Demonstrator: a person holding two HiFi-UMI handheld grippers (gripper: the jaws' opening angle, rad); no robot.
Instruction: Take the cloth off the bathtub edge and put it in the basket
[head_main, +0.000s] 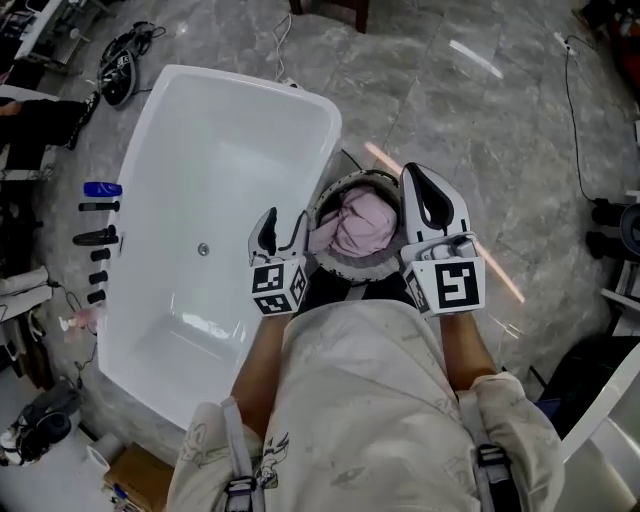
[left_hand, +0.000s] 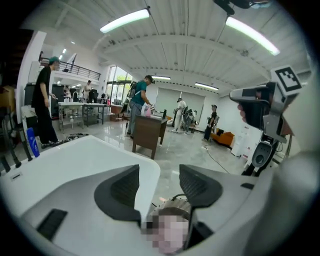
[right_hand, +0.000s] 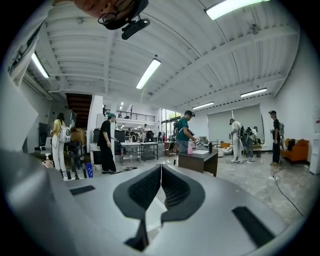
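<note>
The pink cloth lies bunched inside the round basket, which stands on the floor beside the white bathtub. My left gripper is held up over the tub's right rim, left of the basket, open and empty. In the left gripper view its jaws stand apart over the tub edge and the basket. My right gripper is raised at the basket's right side, shut on nothing. Its pads meet in the right gripper view.
A blue bottle and several dark items line the floor left of the tub. A wooden desk stands beyond the tub, with people around the room. A cable runs over the grey floor at the right.
</note>
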